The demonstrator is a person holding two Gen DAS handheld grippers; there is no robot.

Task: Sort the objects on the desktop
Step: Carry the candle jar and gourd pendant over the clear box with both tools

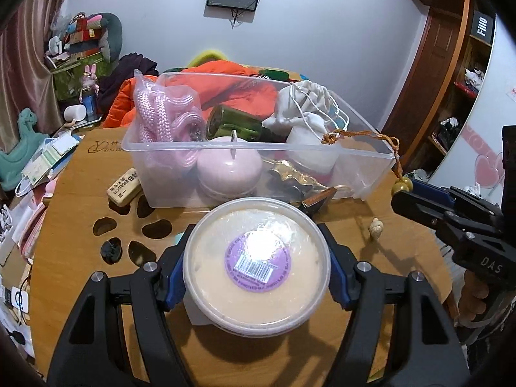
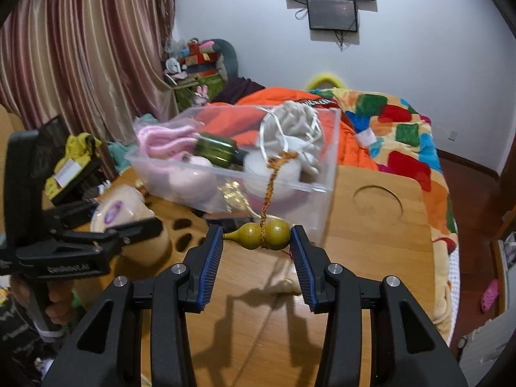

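Purple barcode label (image 1: 257, 262) tops tub (image 1: 256, 266); eraser (image 1: 124, 186) reads "AB ERASER".

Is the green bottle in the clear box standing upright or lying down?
Lying down: the green bottle rests on its side atop other items in the clear box.

The left claw (image 1: 256, 266) grips a round lidded tub (image 1: 256, 266) above the desk (image 1: 80, 200), near a clear bin (image 1: 258, 174).
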